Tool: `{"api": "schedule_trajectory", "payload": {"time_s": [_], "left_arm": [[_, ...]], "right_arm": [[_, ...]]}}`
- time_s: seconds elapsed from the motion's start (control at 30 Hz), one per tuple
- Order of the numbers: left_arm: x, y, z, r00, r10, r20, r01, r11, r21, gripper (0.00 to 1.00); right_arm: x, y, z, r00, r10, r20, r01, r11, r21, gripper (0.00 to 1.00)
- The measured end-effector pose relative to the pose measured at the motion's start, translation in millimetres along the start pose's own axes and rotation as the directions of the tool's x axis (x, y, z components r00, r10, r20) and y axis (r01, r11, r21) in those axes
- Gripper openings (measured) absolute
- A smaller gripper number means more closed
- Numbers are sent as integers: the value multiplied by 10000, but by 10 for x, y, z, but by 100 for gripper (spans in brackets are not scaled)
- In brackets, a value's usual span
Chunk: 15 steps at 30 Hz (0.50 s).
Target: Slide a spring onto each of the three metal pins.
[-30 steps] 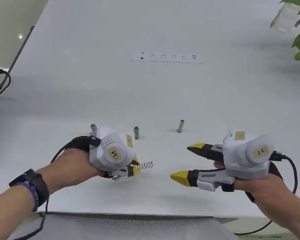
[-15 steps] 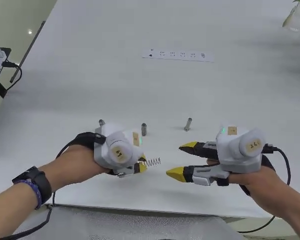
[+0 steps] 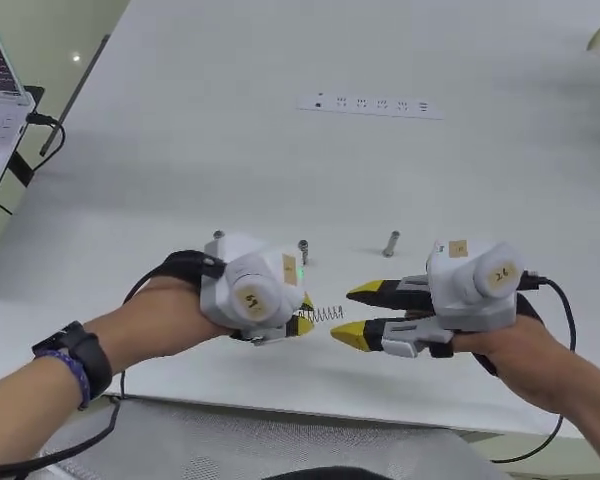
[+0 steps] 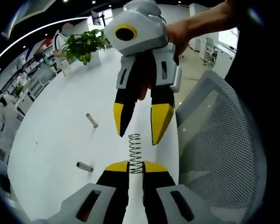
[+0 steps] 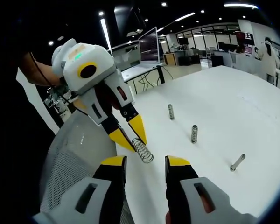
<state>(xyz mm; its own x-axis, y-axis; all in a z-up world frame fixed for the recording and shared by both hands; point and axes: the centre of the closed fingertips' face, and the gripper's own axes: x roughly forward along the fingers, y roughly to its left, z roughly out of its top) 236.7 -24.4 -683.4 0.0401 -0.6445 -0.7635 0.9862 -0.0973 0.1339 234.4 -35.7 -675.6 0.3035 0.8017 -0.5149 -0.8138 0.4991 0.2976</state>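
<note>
Holding, head view: the left gripper (image 3: 305, 320) is clamped on one end of the spring (image 3: 325, 314), which points toward 3 o'clock over the near edge of the workbench (image 3: 180, 150), so the free end is offered across.
Receiving side, head view: the right gripper (image 3: 343, 313) has its jaws spread, with one tip above and one below the spring's free end; it is not closed on it.
Pins, head view: the left pin (image 3: 218, 236), middle pin (image 3: 303, 250) and right pin (image 3: 391, 243) stand in a row at 12 o'clock from the grippers, apart from the held spring.
Spring, left gripper view: the coil runs toward 12 o'clock from the pinched yellow tips into the gap between the right gripper's tips. The right pin at 10 o'clock looks bare; the middle pin at 8 o'clock wears a coil.
Spring, right gripper view: the free end sits at centre, just ahead of the parted tips. The left and middle pins carry coils, and the right pin at 4 o'clock is bare and leaning.
Judgement: this looks like a handover to regrip, so the spring's bore can face the last bare pin.
</note>
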Motion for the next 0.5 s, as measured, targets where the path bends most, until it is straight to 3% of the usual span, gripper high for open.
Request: {"api": "schedule_trajectory", "payload": {"time_s": [0.2, 0.5], "left_arm": [[-30, -25, 61, 10000, -11, 95, 9, 9997, 227, 2], [-44, -58, 55, 9999, -107, 66, 104, 9990, 438, 2]], "right_arm": [[24, 68, 8, 9995, 328, 17, -327, 9994, -61, 22], [23, 103, 48, 9988, 456, 201, -454, 9989, -94, 12]]}}
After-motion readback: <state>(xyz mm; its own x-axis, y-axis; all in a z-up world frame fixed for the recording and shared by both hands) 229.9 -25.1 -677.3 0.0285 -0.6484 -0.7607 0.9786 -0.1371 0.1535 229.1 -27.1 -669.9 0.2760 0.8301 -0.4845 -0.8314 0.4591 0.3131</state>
